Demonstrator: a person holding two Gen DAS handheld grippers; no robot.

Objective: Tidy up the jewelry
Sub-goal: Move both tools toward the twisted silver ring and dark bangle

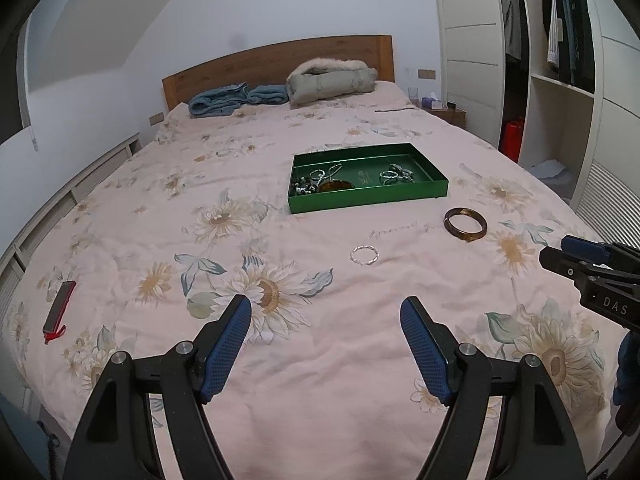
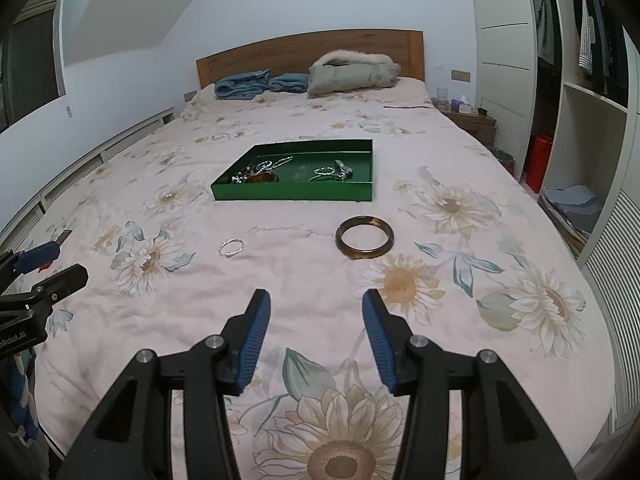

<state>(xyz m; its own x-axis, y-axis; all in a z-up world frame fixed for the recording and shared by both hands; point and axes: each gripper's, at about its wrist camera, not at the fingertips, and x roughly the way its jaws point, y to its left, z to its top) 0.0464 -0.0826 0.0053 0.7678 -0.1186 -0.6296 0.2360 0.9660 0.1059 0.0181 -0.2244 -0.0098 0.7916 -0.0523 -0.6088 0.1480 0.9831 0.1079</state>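
Observation:
A green tray (image 1: 368, 196) (image 2: 294, 193) sits mid-bed and holds several bracelets and bead strings. A brown amber bangle (image 1: 465, 224) (image 2: 364, 237) lies on the quilt in front of the tray's right end. A thin silver bracelet (image 1: 364, 255) (image 2: 231, 247) lies to its left. My left gripper (image 1: 326, 314) is open and empty, just short of the silver bracelet. My right gripper (image 2: 316, 308) is open and empty, short of the bangle; it also shows at the right edge of the left wrist view (image 1: 588, 268).
The floral quilt (image 1: 280, 360) covers the whole bed. A red-and-black phone-like object (image 1: 59, 310) lies at the left edge. A blue blanket (image 1: 236, 98) and a grey fur-trimmed coat (image 1: 332, 80) lie by the headboard. An open wardrobe (image 1: 560, 60) stands at right.

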